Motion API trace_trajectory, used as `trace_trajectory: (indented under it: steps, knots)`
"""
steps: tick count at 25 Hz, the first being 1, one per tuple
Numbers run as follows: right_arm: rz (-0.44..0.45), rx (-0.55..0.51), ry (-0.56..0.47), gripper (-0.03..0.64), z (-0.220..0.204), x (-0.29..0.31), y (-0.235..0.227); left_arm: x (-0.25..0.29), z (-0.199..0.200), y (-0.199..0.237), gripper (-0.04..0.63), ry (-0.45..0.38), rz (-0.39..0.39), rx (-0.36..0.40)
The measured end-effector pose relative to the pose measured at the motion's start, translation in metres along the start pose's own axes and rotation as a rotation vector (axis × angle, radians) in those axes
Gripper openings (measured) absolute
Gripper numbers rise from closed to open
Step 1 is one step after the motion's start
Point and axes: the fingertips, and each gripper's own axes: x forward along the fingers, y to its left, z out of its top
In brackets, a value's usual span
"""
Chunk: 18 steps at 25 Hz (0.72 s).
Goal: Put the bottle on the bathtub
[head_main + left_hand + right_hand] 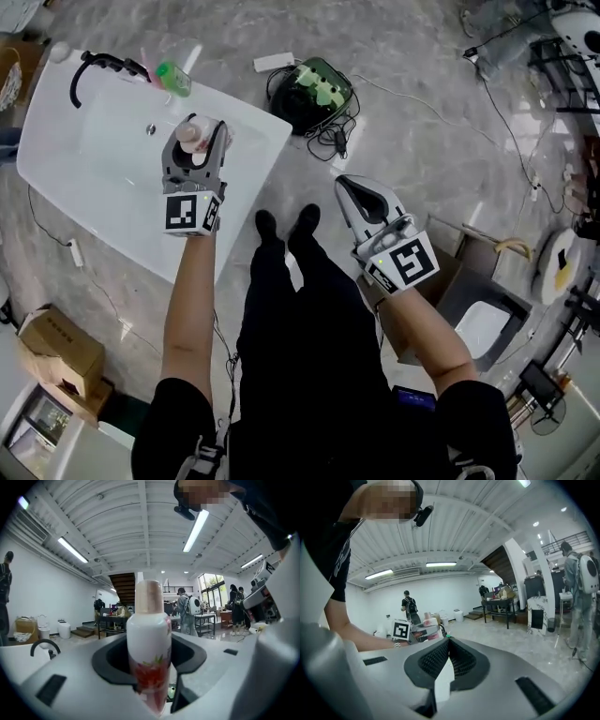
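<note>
Your white bathtub [84, 178] sits at left, basin bare, black faucet [94, 70] on its rim. Over it, your left gripper [197, 141] clamps the upright white, pink-capped bottle [149, 639]. Your right gripper [356, 192] is closed on nothing.

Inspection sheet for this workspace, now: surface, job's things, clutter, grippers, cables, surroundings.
Surface: white bathtub on a marbled floor, black faucet at its far end.
Job's things: bottle, white with a red flower print and a pale cap, held upright over the tub.
Clutter: green item beside the faucet; cardboard boxes on the floor.
Grippers: left gripper shut on the bottle; right gripper jaws together, empty.
Cables: tangle by a green-black device; cord beside the tub.
Surroundings: open hall, people and tables in the distance.
</note>
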Motion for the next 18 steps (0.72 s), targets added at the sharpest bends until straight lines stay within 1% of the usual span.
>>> trace_trajectory:
  steps: [4,11,15,18]
  knots:
    - [0.022,0.033,0.049,0.011,-0.049,0.038,-0.018,0.041,-0.066,0.015,0.218,0.018,0.004,0.0]
    - [0.068,0.037,0.093,0.011,-0.132,0.083,-0.022,0.087,-0.166,0.023,0.218,0.016,0.0,-0.015]
    - [0.081,0.023,0.103,0.011,-0.163,0.096,-0.024,0.108,-0.213,0.022,0.218,0.026,-0.016,-0.016]
    - [0.083,0.021,0.107,0.011,-0.177,0.102,-0.026,0.12,-0.245,0.025,0.218,0.053,-0.018,-0.021]
